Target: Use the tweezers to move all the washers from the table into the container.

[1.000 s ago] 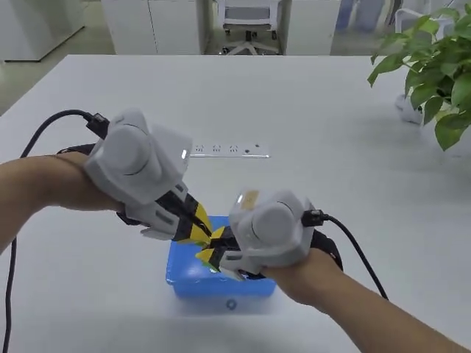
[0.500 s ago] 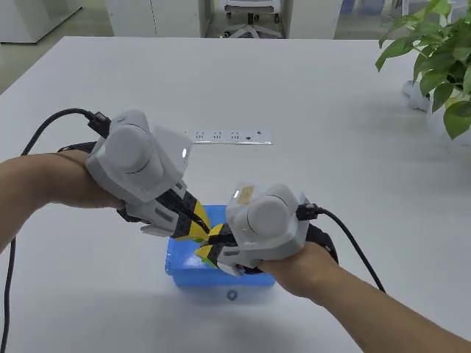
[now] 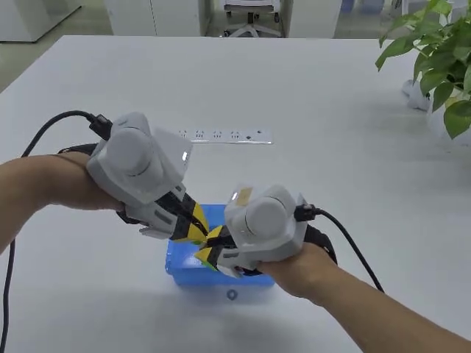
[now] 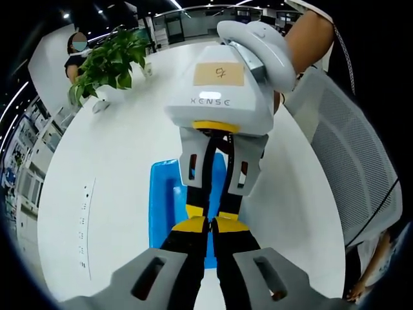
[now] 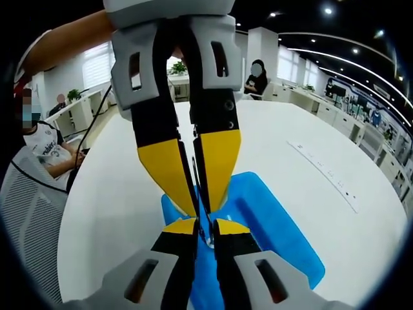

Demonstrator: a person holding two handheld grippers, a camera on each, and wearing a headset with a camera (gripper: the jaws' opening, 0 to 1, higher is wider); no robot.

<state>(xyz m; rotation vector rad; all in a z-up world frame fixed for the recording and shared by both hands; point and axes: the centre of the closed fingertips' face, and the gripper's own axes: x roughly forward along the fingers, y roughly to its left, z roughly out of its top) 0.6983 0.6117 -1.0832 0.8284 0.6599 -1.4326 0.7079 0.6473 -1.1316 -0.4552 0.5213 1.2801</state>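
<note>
Nearest the person, one washer (image 3: 232,295) lies on the white desk (image 3: 331,169), just in front of the blue container (image 3: 193,278) and outside it.

The container stands on the desk, with both grippers meeting tip to tip above its open top. Whether any washers lie inside cannot be told, as the grippers cover most of it.

Right gripper (image 3: 206,256): held in the person's hand at the container's near right side. In the right gripper view its jaws are drawn almost together, with a thin metal strip, the tweezers (image 5: 209,237), pinched in the narrow gap between the yellow tips.

Left gripper (image 3: 197,229): comes in from the left, its yellow tips touching or just short of the right gripper's tips. Its jaws are likewise drawn nearly together, and the same thin strip runs up between them.

Beyond the grippers, a white power strip (image 3: 224,136) lies flat on the desk, well apart from the container.

A green potted plant (image 3: 434,59) stands at the far right of the desk.

Past the far edge of the desk stands an office chair (image 3: 246,11).
</note>
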